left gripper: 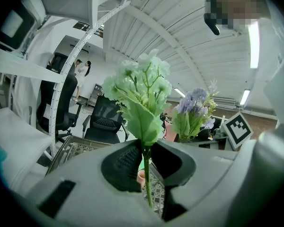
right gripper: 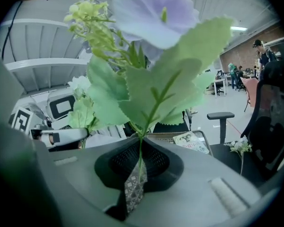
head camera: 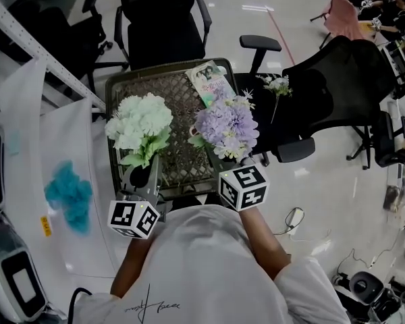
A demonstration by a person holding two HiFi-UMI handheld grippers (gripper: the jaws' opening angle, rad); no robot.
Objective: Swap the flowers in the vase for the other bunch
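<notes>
- White and green flowers [head camera: 140, 121] are standing up just left of the middle of the head view. That is because your left gripper [left gripper: 145, 161] is clenching their thin stem low down.
- Your right gripper [right gripper: 139, 165] is squeezing the stem of the purple flowers [head camera: 228, 125], just right of the middle, so they are pointing up too.
- You are holding the two bunches side by side but apart, above the woven tray [head camera: 169, 90], so they are not tangling.
- A small pinkish pot [left gripper: 141, 177], likely the vase, is peeking out low between the left jaws, probably waiting for one bunch.
</notes>
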